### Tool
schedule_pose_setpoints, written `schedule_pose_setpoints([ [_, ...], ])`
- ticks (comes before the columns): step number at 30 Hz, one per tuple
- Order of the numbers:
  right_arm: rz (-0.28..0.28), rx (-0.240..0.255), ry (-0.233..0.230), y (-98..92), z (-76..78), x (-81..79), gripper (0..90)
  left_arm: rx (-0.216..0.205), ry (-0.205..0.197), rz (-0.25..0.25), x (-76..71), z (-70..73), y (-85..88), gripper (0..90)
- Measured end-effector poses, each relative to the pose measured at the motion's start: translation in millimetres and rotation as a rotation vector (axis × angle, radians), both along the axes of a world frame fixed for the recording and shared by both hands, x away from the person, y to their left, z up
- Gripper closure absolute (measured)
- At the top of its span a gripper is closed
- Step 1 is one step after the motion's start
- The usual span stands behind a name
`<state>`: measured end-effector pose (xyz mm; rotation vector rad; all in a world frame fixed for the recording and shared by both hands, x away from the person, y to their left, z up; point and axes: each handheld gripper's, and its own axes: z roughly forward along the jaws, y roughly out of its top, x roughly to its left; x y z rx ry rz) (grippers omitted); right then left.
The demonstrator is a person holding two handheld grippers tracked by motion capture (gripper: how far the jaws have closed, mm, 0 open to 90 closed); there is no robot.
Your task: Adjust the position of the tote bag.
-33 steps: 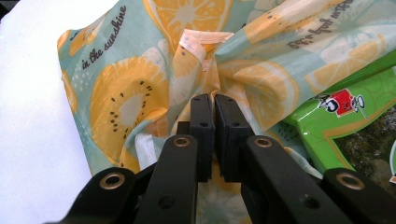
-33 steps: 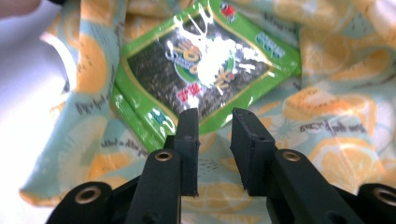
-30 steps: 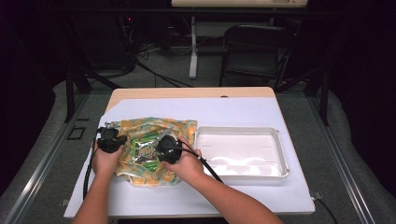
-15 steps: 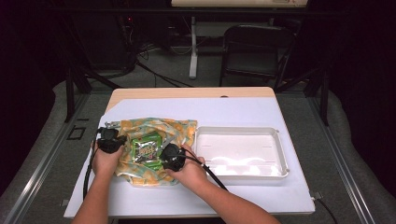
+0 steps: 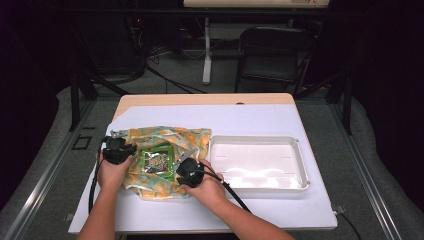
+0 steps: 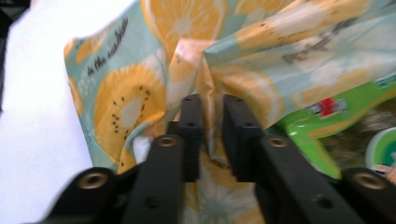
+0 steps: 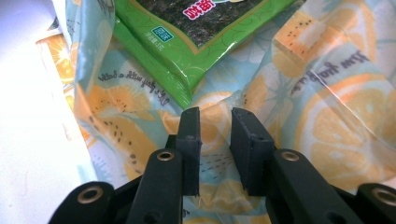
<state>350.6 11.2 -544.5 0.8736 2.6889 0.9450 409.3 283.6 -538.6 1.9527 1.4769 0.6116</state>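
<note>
White tabletop [image 5: 280,120], white tray [image 5: 257,162] just right of citrus-print bag [image 5: 165,137]. Green snack packet [image 5: 157,161] lying on bag. Left gripper [image 5: 119,148] at bag's left edge, jaws just opened narrowly, fold between. Right gripper [image 5: 186,170] at bag's near-right part, jaws narrowly apart.

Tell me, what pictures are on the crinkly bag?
Orange and yellow fruit slices on pale blue-green, with some writing, cover the bag; clearest in the left gripper view.

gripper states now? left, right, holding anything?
Left gripper: jaws just opened, a fold of the orange-and-teal citrus-print plastic bag between them, grip not clear.
Right gripper: part open over the same bag, not clamped.
</note>
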Motion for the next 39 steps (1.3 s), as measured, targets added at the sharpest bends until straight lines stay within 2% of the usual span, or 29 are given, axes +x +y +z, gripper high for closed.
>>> schedule_pose_setpoints([
  [2, 0.016, -0.016, -0.004, 0.5, -0.5, 0.2, 72.6, -0.013, -0.033, -0.002, -4.6, 7.4, 0.0, 66.2],
  [5, 0.011, -0.005, -0.008, 0.4, -1.9, -0.2, 71.8, -0.034, -0.071, -0.001, -14.7, 21.2, 1.7, 62.8],
  [9, 0.011, 0.013, -0.008, -0.9, -1.8, 0.2, 70.5, -0.048, -0.091, -0.001, -24.7, 30.8, 2.8, 61.6],
  [10, 0.012, 0.023, -0.01, -1.5, -1.1, 0.3, 69.8, -0.05, -0.092, -0.002, -30.9, 34.9, 2.5, 61.7],
  [11, 0.012, 0.023, -0.01, -1.5, -1.1, 0.3, 69.8, -0.05, -0.092, -0.002, -30.9, 34.9, 2.5, 61.7],
  [12, 0.018, 0.038, -0.015, -2.9, 1.5, 0.4, 67.7, -0.058, -0.099, -0.003, -38.5, 38.4, 0.1, 61.7],
  [13, 0.018, 0.038, -0.015, -2.9, 1.5, 0.4, 67.7, -0.058, -0.099, -0.003, -38.5, 38.4, 0.1, 61.7],
  [15, 0.017, 0.066, -0.02, -4.2, 4.8, -0.1, 66.3, -0.046, -0.122, -0.008, -48.1, 43.3, -3.2, 61.7],
  [17, 0.017, 0.108, -0.037, -6.5, 9.8, -1.8, 65.4, -0.06, -0.14, -0.021, -59.2, 48.8, -7.1, 63.8],
  [19, 0.026, 0.116, -0.05, -8.9, 13.7, -2.0, 64.5, -0.062, -0.141, -0.033, -64.2, 50.5, -9.4, 68.7],
  [20, 0.022, 0.128, -0.055, -9.9, 15.1, -2.3, 64.3, -0.059, -0.132, -0.056, -71.3, 51.8, -14.0, 70.1],
  [24, 0.029, 0.158, -0.055, -12.4, 18.5, -1.0, 64.1, -0.041, -0.121, -0.081, -79.8, 50.1, -22.8, 71.9],
  [26, 0.028, 0.199, -0.052, -13.7, 20.4, -0.7, 64.1, -0.031, -0.104, -0.097, -83.3, 46.5, -27.4, 72.5],
  [30, 0.036, 0.213, -0.049, -11.7, 21.0, 0.2, 63.9, -0.032, -0.045, -0.109, -86.0, 34.0, -29.4, 74.9],
  [31, 0.048, 0.208, -0.051, -9.2, 22.0, 0.1, 63.8, -0.031, -0.015, -0.111, -87.9, 28.2, -28.3, 77.5],
  [33, 0.043, 0.211, -0.056, -7.7, 22.4, -0.8, 63.7, -0.023, -0.005, -0.117, -89.2, 26.0, -27.9, 77.9],
  [34, 0.06, 0.196, -0.06, -7.3, 24.7, -0.8, 63.7, -0.021, 0.011, -0.124, -92.6, 22.6, -28.1, 78.5],
  [39, 0.076, 0.163, -0.063, -8.9, 26.3, -2.9, 63.1, -0.019, 0.032, -0.153, -101.9, 19.1, -30.2, 78.9],
])
